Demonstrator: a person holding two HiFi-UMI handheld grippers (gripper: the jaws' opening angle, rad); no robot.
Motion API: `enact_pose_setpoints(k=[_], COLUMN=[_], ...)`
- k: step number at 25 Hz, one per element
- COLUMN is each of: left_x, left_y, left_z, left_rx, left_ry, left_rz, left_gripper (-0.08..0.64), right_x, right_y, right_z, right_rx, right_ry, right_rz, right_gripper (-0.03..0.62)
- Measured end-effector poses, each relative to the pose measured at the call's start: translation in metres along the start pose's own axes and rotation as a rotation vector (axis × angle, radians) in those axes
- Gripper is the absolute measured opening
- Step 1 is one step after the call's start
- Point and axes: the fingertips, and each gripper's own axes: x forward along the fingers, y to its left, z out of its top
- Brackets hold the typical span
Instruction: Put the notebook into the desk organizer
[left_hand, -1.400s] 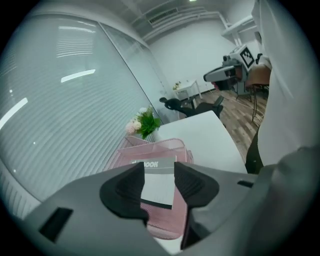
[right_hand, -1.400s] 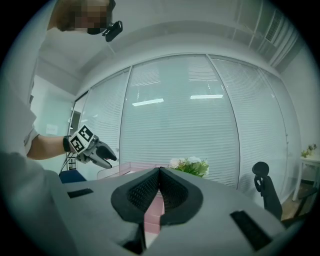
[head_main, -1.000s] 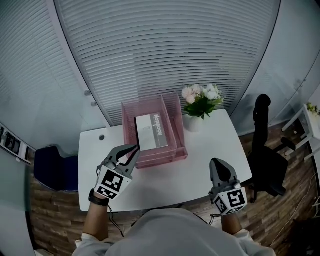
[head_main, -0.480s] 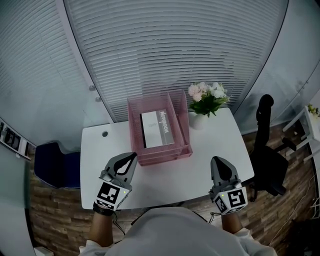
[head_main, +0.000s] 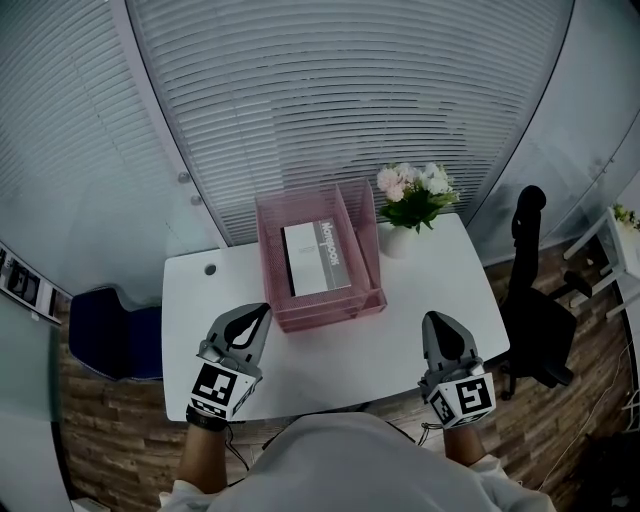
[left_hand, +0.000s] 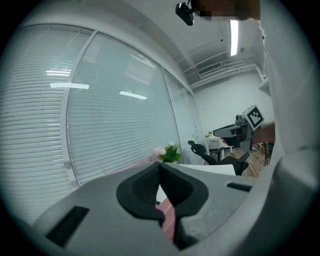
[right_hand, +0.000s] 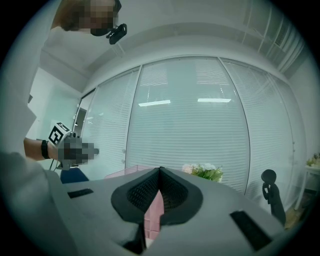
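Fingers of my left gripper clenched on nothing; right gripper same, empty. Both hover over desk near edge, apart from organizer. Notebook lies flat inside organizer: I judge task done, nothing left. Gripper views show only pink sliver past jaws; notebook unseen there. Organizer's tiers hard to make out.

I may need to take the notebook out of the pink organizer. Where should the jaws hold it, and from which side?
Probably its near short edge, coming from the person's side. The notebook lies flat in the pink mesh organizer, whose side walls flank its long edges; the front looks lower.
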Motion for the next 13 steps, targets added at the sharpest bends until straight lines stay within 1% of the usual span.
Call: enact_pose_setpoints(k=[13], left_x=[0.0026], left_y=[-0.0012], left_z=[-0.0004], left_rx=[0.005], left_ry=[-0.002], left_rz=[-0.011], left_gripper=[0.009], right_x=[0.0021], right_y=[0.003], right_z=[0.001], right_rx=[-0.004], right_ry=[-0.002], right_rz=[0.004], right_gripper=[0.011])
